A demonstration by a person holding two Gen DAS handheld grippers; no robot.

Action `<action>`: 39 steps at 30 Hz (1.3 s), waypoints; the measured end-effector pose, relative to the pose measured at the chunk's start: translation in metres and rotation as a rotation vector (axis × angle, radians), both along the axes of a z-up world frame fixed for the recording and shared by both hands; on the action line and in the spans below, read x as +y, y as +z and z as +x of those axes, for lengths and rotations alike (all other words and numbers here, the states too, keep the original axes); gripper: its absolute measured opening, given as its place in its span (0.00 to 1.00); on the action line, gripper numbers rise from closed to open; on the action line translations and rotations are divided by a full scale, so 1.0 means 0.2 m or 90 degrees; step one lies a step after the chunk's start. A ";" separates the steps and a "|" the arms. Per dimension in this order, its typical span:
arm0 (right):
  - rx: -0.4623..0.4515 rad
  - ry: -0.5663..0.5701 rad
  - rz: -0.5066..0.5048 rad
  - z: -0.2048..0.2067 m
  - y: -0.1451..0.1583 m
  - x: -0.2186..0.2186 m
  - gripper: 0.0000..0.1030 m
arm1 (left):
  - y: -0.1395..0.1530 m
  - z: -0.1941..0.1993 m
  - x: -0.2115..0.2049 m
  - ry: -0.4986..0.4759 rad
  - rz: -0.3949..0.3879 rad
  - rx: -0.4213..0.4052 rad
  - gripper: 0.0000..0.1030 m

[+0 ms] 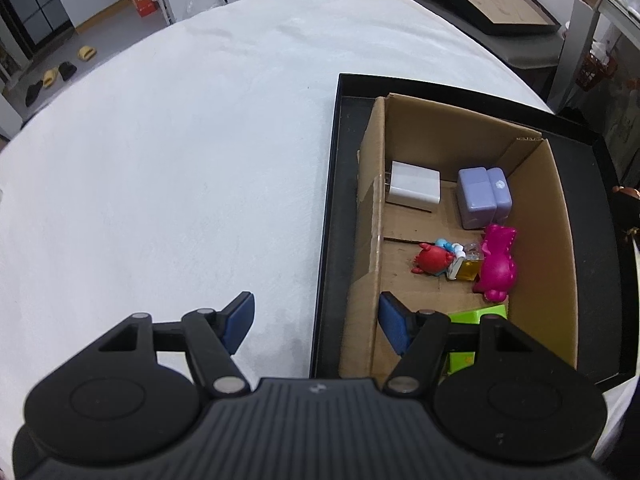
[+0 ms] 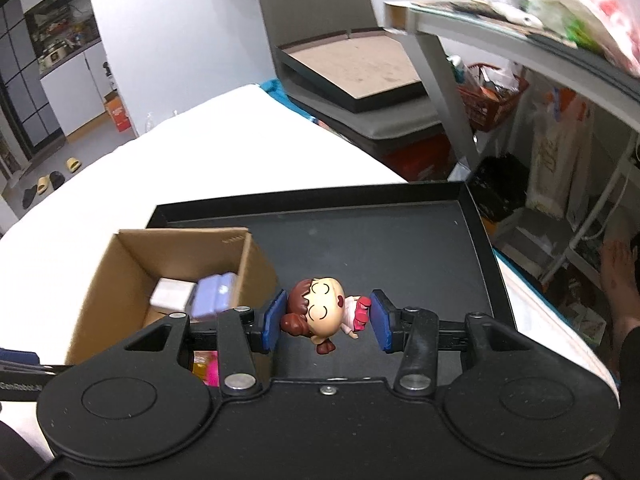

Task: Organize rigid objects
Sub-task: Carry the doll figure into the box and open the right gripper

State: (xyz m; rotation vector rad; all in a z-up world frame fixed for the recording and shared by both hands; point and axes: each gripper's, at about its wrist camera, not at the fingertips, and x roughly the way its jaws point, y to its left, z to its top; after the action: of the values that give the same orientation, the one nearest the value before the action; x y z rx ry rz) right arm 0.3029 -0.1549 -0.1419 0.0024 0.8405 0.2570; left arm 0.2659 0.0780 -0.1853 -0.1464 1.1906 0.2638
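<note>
- The cardboard box (image 2: 176, 276) sits in the black tray (image 2: 400, 240), just left of the right gripper (image 2: 326, 320); its near wall could catch the load on the way over.
- The doll figurine (image 2: 320, 314) lies sideways, clamped head-to-feet between the right pads; its rounded head could slip out.
- The left gripper (image 1: 316, 320) hangs open and empty at the box's edge.

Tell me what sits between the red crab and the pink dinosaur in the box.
A small bottle of yellow liquid lies between the red crab and pink dinosaur, with a blue-white toy behind it, in the left wrist view.
</note>
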 end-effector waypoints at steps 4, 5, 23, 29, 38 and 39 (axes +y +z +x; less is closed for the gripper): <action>-0.002 0.025 0.006 -0.01 0.04 0.06 0.43 | -0.01 -0.01 0.01 0.008 -0.012 -0.001 0.64; -0.002 0.032 0.005 -0.01 0.04 0.08 0.43 | -0.01 -0.01 0.01 0.008 -0.017 -0.001 0.64; 0.013 0.132 -0.013 0.00 0.07 0.39 0.43 | -0.12 -0.04 0.03 0.022 -0.082 0.016 0.64; 0.032 0.154 -0.001 0.01 0.06 0.51 0.44 | -0.14 -0.05 0.05 0.033 -0.103 0.023 0.64; 0.036 0.151 0.028 0.00 0.10 0.56 0.67 | -0.15 -0.05 0.08 0.041 -0.112 0.024 0.64; 0.039 0.146 0.028 0.00 0.10 0.55 0.67 | -0.14 -0.05 0.08 0.042 -0.112 0.024 0.64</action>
State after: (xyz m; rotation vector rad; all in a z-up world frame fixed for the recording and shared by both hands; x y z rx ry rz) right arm 0.3030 -0.0446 -0.1223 -0.0447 0.8972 0.4936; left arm 0.2564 0.0930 -0.2142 -0.3357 1.2469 0.2194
